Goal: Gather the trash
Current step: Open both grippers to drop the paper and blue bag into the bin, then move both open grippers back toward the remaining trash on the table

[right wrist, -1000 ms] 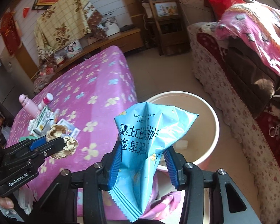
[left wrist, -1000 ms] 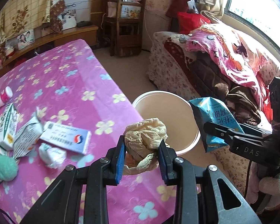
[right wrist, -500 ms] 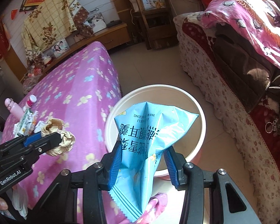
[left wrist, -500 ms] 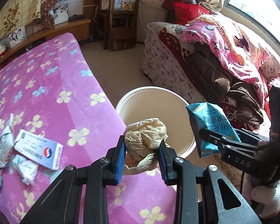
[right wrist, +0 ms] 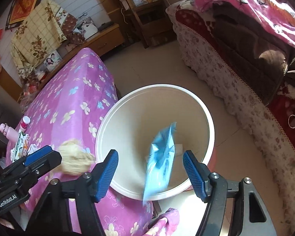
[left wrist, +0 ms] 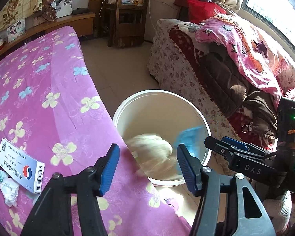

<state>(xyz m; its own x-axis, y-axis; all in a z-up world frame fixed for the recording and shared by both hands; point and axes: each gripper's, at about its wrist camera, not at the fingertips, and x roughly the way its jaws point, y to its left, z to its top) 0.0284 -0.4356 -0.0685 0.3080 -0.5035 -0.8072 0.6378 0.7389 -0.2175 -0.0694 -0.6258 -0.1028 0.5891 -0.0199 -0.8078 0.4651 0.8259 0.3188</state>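
Both jaws opening, blurred blue packet (right wrist: 161, 157) between right jaws untouched, medicine box (left wrist: 19, 165) only in left view

Blurred blue wrapper (right wrist: 161, 157) and cream wad (left wrist: 155, 147) over white bucket (right wrist: 186, 91)

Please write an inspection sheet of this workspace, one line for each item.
Surface: table with pink flowered cloth.
Job's things: white bucket on floor; beige wad and blue bag blurred, loose over it.
Clutter: medicine box, crumpled wrapper, pink bottle.
Grippers: left gripper and right gripper opening, pads touching nothing.
Cables: nothing seen near the grippers.
Surroundings: sofa with blankets, wooden chair.
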